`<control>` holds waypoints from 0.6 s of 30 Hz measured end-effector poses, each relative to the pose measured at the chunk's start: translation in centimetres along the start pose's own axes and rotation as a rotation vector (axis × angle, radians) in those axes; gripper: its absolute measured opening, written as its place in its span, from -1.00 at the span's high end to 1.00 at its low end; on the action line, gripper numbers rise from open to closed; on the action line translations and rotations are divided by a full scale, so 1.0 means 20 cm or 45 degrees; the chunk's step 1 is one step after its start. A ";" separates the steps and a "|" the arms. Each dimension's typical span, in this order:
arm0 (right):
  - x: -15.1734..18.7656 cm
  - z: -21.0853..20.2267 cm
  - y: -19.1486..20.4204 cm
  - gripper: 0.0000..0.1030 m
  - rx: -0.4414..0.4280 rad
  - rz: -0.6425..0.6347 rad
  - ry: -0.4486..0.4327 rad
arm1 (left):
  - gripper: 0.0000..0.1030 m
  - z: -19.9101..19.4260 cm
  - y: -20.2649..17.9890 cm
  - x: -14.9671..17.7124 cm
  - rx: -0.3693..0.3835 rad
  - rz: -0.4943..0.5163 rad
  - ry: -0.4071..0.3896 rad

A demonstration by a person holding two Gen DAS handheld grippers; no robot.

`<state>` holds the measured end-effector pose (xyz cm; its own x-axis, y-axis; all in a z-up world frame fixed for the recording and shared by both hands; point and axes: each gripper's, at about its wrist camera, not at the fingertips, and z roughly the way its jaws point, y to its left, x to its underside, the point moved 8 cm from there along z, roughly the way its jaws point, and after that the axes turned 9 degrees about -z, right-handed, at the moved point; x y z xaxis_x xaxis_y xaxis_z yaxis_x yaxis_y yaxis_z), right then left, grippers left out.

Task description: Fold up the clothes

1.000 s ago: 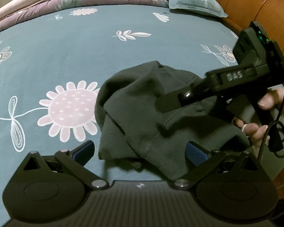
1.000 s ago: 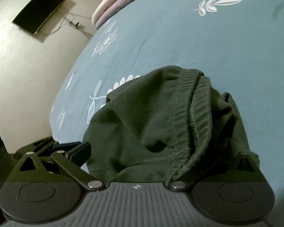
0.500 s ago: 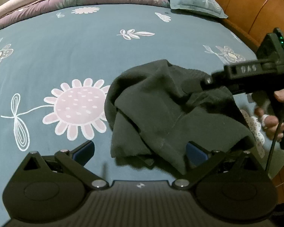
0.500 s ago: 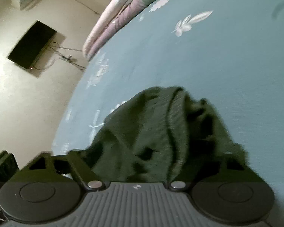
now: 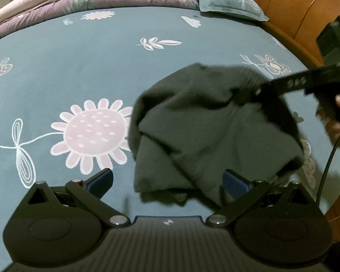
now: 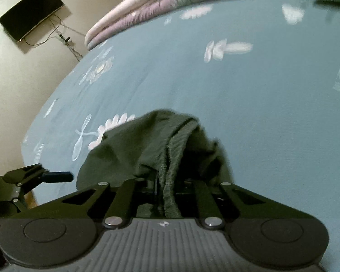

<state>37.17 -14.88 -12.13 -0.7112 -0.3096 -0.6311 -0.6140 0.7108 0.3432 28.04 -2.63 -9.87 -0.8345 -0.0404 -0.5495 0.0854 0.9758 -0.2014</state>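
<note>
Item: dark green garment (image 5: 210, 131), bunched on the bedsheet (image 5: 79, 72) beside the big pink flower print. My right gripper (image 6: 167, 188): jaws pinched on its ribbed hem (image 6: 170, 176). My left gripper (image 5: 167, 181): fingers spread wide, holding nothing, garment's near edge between them. Step, as I judge it: lifting to spread out. Next: left takes a second edge. Room: open sheet leftward; wooden bed frame (image 5: 306, 18) close on the right.

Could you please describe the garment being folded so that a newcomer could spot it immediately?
On the blue floral bedsheet, look just right of the big pink daisy print. The dark green garment lies crumpled there, its ribbed edge pinched in the right gripper.
</note>
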 end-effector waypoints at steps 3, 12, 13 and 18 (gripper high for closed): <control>-0.06 -0.09 -0.05 0.75 0.095 -0.047 -0.039 | -0.99 0.00 -0.02 -0.02 -0.004 0.016 -0.011; -0.03 -0.35 -0.43 0.75 0.367 0.029 -0.049 | -0.99 0.00 -0.16 -0.07 0.031 0.085 -0.035; -0.03 -0.37 -0.48 0.75 0.401 0.048 -0.048 | -0.99 0.00 -0.17 -0.08 0.031 0.092 -0.036; 0.04 -0.44 -0.73 0.75 0.592 0.135 -0.018 | -0.99 -0.01 -0.20 -0.08 0.028 0.102 -0.039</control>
<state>42.50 -31.18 -11.54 -0.7549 -0.2138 -0.6201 -0.3175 0.9463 0.0602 29.01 -6.53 -8.06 -0.8076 0.0310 -0.5889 0.1637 0.9711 -0.1734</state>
